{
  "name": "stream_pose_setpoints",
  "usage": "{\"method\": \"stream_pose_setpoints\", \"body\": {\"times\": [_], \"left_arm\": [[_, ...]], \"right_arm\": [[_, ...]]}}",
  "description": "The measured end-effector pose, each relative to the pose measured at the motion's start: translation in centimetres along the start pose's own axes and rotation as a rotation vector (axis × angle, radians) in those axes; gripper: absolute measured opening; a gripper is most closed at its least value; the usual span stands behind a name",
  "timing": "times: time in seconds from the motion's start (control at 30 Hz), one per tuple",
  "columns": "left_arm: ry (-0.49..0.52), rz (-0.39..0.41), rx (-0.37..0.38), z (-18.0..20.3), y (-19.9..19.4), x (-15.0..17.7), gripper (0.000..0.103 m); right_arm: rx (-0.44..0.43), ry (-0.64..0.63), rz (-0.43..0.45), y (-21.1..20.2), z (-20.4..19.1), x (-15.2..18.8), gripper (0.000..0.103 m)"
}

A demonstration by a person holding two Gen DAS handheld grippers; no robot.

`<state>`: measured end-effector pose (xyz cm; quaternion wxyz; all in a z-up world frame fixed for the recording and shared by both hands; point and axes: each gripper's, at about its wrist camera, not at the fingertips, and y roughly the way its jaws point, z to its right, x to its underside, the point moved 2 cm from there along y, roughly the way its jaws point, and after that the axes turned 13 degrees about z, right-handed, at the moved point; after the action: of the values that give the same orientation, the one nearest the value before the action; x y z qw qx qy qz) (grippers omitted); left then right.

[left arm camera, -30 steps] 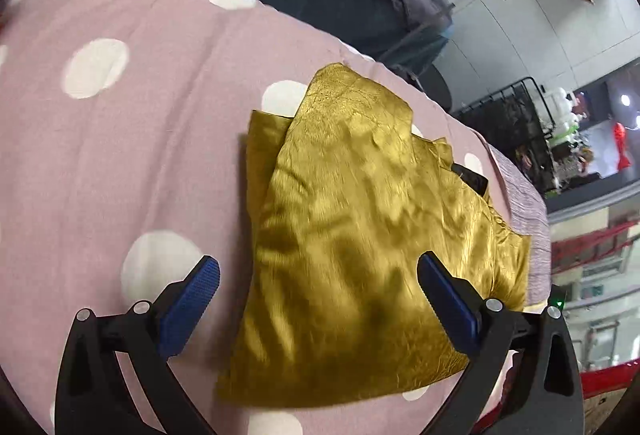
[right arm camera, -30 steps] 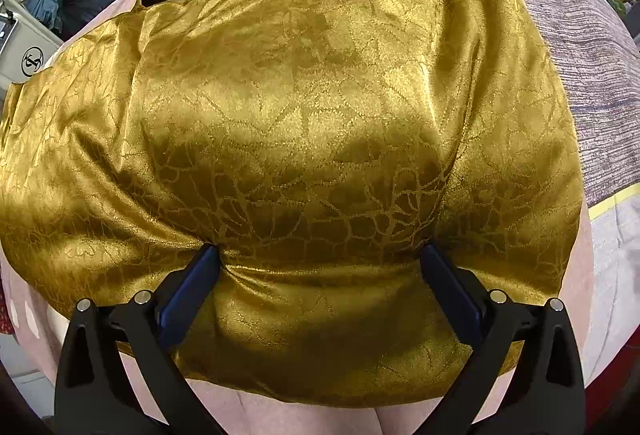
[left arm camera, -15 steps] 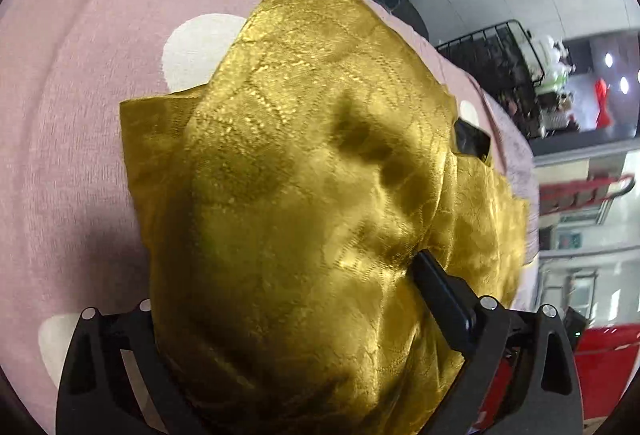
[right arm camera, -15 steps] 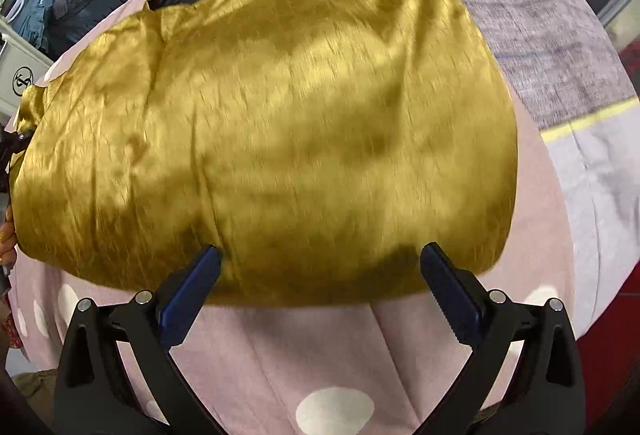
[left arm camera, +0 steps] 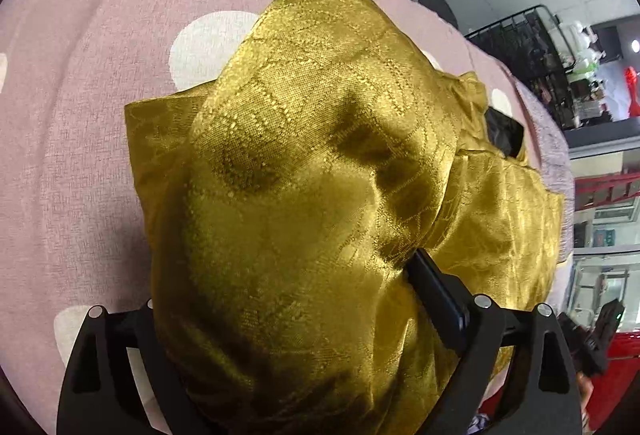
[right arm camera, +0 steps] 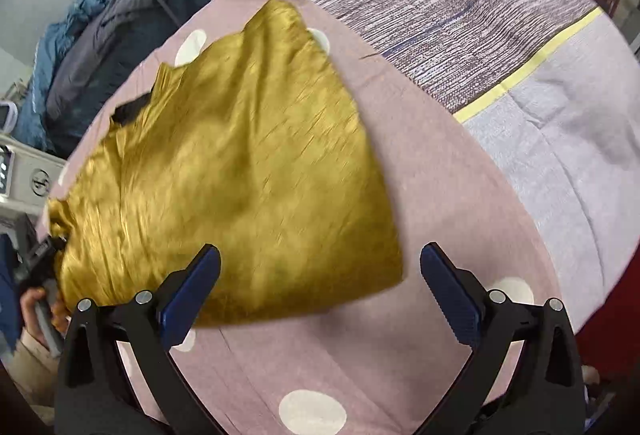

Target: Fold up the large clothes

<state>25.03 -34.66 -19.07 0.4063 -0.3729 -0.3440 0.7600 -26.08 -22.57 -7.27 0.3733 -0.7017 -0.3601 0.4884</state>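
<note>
Gold garment lies part-folded on a pink dotted bedspread | left gripper wide over a bunched fold, grip unclear | right gripper open, empty, above near edge | step: mid-fold | next: pinch, carry fold across

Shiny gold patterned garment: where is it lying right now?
The shiny gold patterned garment lies on the pink polka-dot bedspread, left of the grey striped blanket in the right wrist view, bunched between the left claw fingers.

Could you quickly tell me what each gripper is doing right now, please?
Left gripper: jaws wide, gold garment bunched between them.
Right gripper: open, holding nothing.
</note>
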Motion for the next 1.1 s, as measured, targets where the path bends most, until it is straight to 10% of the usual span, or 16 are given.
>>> {"method": "stream_pose_setpoints", "body": {"times": [0.43,0.77,0.93,1.1], "left_arm": [[-0.054,-0.05,-0.228,1.2,0.9,-0.8,0.094],[-0.015,0.018,-0.277,4.6,-1.6,-0.7,0.054],[-0.019,0.058,-0.274,6.2,-3.5,-0.3,0.034],[0.061,0.13,-0.164,12.0,-6.8,-0.5,0.021]], "right_arm": [[-0.37,-0.106,-0.244,11.9,-0.2,-6.3,0.093],[-0.583,0.033,-0.283,14.5,-1.8,-8.0,0.076],[-0.581,0.063,-0.272,14.7,-3.0,-7.9,0.029],[-0.609,0.05,-0.179,10.4,-3.1,-8.4,0.016]]}}
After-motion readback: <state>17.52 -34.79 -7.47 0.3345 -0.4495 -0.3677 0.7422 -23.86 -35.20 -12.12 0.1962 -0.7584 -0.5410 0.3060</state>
